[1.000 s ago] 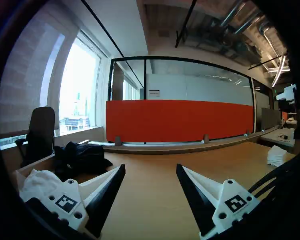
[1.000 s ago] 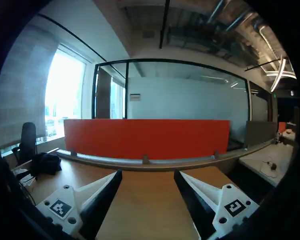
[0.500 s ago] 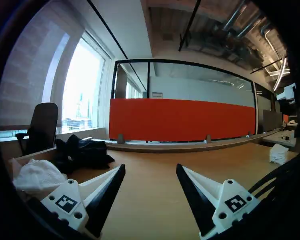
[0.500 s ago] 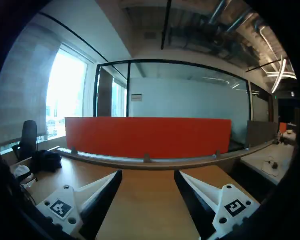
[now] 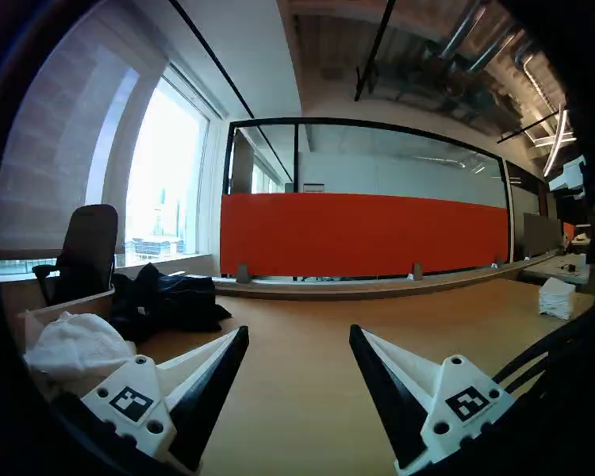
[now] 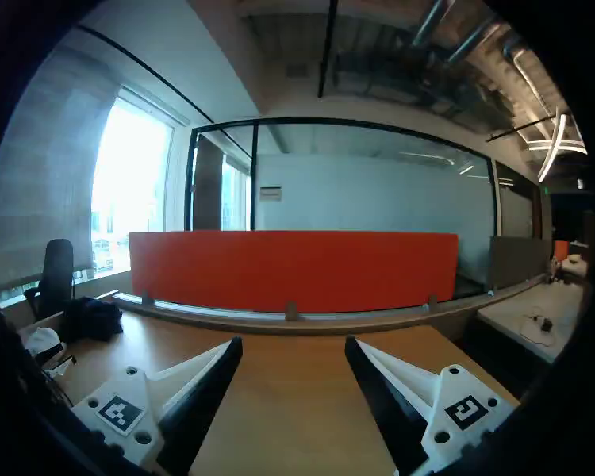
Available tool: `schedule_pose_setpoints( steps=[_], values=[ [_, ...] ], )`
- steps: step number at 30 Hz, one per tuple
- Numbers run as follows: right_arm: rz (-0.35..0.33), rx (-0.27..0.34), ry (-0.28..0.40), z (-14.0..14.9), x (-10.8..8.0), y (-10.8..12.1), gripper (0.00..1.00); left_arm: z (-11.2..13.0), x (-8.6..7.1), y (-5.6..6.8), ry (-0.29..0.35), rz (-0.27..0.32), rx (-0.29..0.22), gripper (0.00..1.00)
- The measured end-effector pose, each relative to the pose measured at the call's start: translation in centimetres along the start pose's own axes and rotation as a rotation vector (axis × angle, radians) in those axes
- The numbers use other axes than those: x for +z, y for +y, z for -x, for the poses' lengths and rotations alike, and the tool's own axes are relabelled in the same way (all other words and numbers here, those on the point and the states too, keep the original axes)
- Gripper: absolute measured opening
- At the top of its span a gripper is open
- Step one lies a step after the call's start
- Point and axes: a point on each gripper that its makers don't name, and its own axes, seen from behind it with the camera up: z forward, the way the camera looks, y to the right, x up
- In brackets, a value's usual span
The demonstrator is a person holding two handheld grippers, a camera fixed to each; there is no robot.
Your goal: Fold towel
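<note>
In the left gripper view, the left gripper (image 5: 297, 328) is held wide open above the wooden table (image 5: 313, 397), with nothing gripped between its fingers. A crumpled white towel (image 5: 75, 349) is seen at the far left, just beside a dark heap of clothing (image 5: 166, 301). A folded white towel (image 5: 557, 297) is seen well apart from them, at the table's right edge.

In the right gripper view, the right gripper (image 6: 293, 341) is likewise spread wide and nothing is held. An orange partition (image 6: 293, 270) is seen behind the table.
</note>
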Motion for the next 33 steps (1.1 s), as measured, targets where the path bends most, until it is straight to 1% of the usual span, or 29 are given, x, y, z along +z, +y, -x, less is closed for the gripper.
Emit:
schedule_pose_setpoints(
  steps=[5,8,18,26,33],
  values=[
    [0.003,-0.005,0.0,0.2,-0.1,-0.1,1.0,0.3,0.2,-0.1,-0.008,-0.004,0.009,0.94],
    [0.004,-0.006,-0.001,0.1,-0.2,-0.2,1.0,0.5,0.2,0.2,-0.016,0.001,0.015,0.94],
    [0.001,-0.005,0.002,0.2,0.0,-0.3,1.0,0.8,0.4,0.3,-0.026,0.002,0.016,0.94],
    [0.0,0.004,0.007,0.1,0.1,0.0,1.0,0.8,0.5,0.5,-0.026,0.005,0.018,0.94],
    [0.009,0.012,0.01,-0.1,-0.2,0.7,1.0,0.8,0.5,0.5,-0.026,0.005,0.019,0.94]
  ],
)
